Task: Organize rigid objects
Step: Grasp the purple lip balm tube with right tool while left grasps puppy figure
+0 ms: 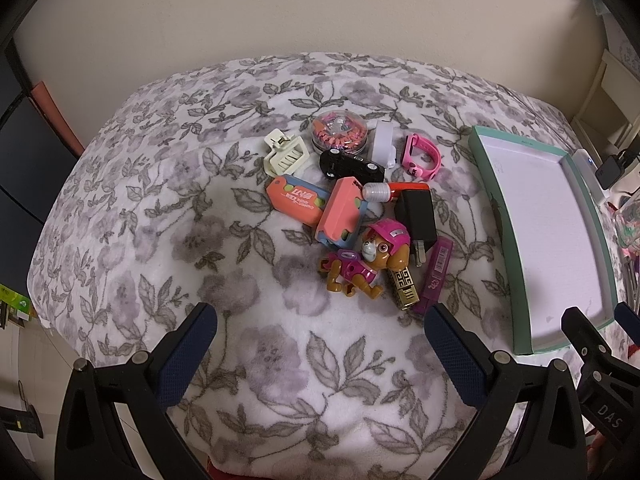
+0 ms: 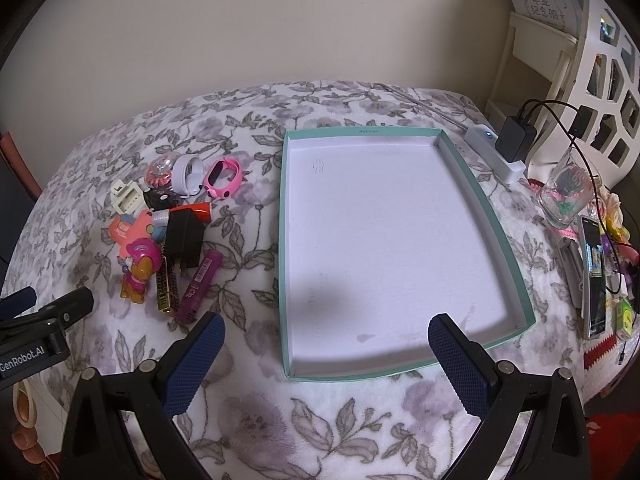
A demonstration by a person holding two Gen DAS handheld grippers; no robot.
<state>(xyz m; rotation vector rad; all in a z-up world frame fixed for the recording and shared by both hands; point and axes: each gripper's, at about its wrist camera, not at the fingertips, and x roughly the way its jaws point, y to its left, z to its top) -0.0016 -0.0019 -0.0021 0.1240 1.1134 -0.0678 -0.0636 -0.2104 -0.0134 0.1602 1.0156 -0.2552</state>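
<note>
- The left tool hangs above the floral blanket, its 2 dark-blue fingers spread wide with nothing between them.
- The right tool is equally wide and empty, poised over the near edge of the teal-rimmed box lid, whose white floor holds nothing yet.
- The pile of small rigid things lies straight ahead of the left tool and well left of the box lid; from the right tool it sits ahead and to the left.
- Nearest the left tool is the pink pup figure, with the gold patterned bar and the purple tube just beside it on the right.
- The purple tube's long axis runs roughly away from the tool, leaning slightly toward the box lid, so the open fingers already straddle its width.
- The black charger appears to rest partly on the red-capped item behind it, though the overlap is hard to read.
- In my judgement the left tool is the nearer for a first pick, and the carry then goes rightward to the box lid.
</note>
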